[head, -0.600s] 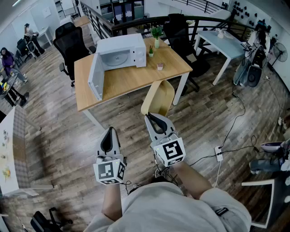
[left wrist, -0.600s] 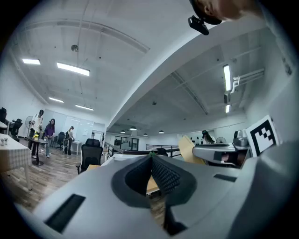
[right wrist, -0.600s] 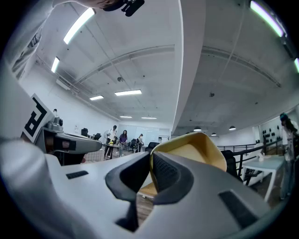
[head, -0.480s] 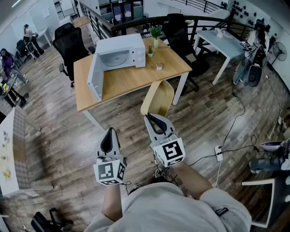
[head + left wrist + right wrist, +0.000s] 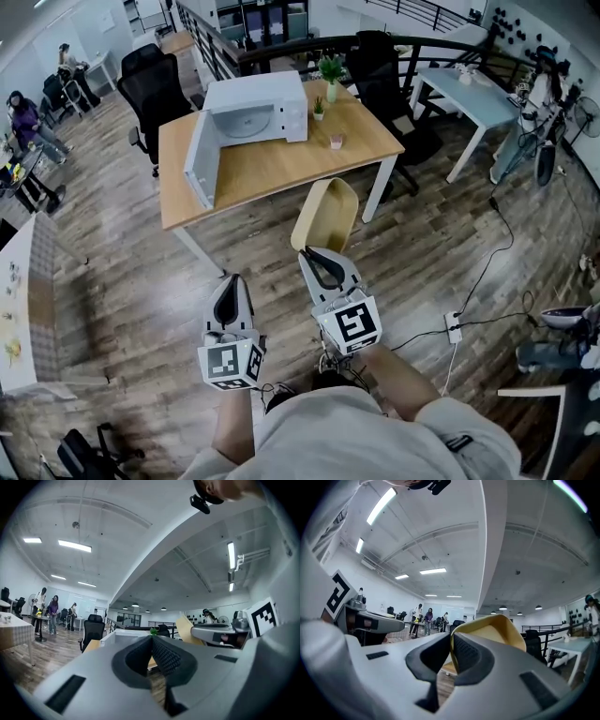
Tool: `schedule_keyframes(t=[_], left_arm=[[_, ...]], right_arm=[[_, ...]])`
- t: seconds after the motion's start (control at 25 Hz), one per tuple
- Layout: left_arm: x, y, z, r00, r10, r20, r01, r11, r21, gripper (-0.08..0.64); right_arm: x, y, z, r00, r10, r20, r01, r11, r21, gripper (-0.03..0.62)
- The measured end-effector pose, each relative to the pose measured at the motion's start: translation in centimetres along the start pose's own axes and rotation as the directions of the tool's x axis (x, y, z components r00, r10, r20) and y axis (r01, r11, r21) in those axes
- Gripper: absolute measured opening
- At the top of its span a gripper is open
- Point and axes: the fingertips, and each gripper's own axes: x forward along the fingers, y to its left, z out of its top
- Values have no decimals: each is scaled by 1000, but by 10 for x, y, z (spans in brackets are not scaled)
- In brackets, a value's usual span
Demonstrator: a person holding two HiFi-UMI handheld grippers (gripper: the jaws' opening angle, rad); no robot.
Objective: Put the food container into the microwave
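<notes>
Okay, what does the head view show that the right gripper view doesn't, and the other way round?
Head view only: the white microwave, door swung open, with a potted plant beside it. Right gripper view only: the right tool pinching the rim of the food container up close, plus ceiling lights. Both: the yellow container held in the right tool.

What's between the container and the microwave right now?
In the head view, only bare table top lies between the container and the microwave. The microwave's open door stands to the left, out of that line.
</notes>
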Motion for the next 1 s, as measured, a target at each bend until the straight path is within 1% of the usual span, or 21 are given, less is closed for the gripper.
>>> schedule_keyframes(t=[0.16,0.32,0.48,0.76,0.92,1.0], left_arm=[[8,-11,-6,1000,28,-7,-28,1000,-3,12],[22,-28,-12,999,47,-9,-47,999,-5,12],[29,-39,-21,997,65,-31,-65,998,1,12],[45,-32,-33,993,87,-75,-87,996,4,12],[67,-16,-37,993,87,-85,-88,996,-12,12],[81,-7,-38,993,77,-86,-79,997,-16,12]], right_arm=[[0,-12,-11,999,33,-7,-33,999,13,28],[-2,-36,-27,998,55,-7,-55,998,39,28],[0,-59,-40,998,55,-19,-54,997,51,28],[17,-61,-59,994,101,-50,-97,992,77,28],[40,-66,-69,991,106,-76,-101,993,69,28],[57,-69,-70,992,107,-73,-103,993,64,28]])
